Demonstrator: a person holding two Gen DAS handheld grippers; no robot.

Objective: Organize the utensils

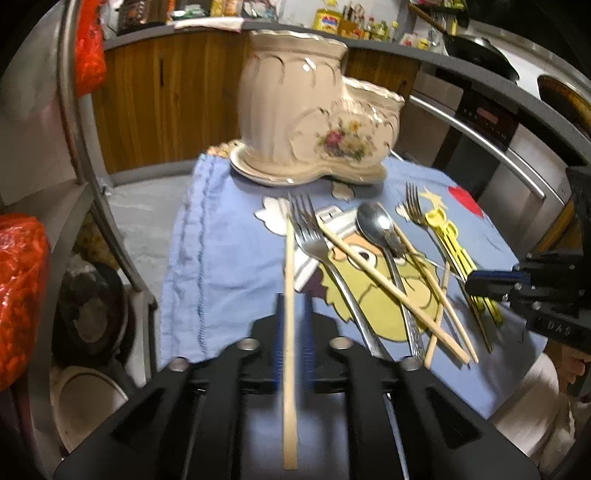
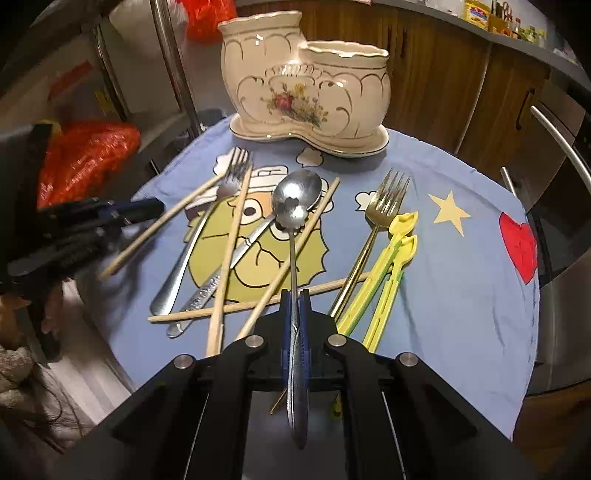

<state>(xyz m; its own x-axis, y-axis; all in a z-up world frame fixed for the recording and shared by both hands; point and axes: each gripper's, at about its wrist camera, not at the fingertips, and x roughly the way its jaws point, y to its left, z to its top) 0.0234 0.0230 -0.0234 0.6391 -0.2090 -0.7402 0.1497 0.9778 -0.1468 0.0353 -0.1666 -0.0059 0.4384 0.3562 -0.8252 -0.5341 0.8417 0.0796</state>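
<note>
The left hand-held gripper (image 1: 293, 314) pointed steeply down over the near left part of the bench, its blue pads (image 1: 279, 325) parted a little around a wooden chopstick (image 1: 290, 332), not pressing on it. The right hand-held gripper (image 2: 294, 314) tilted down at the near edge, jaws clamped on a small spoon's (image 2: 293, 258) handle.

Showing faint embossed letters, roughly "DAG" and upside down, on the right gripper's black body (image 1: 554, 325). Reading nothing legible on the distant yellow packages (image 1: 327, 18).
</note>
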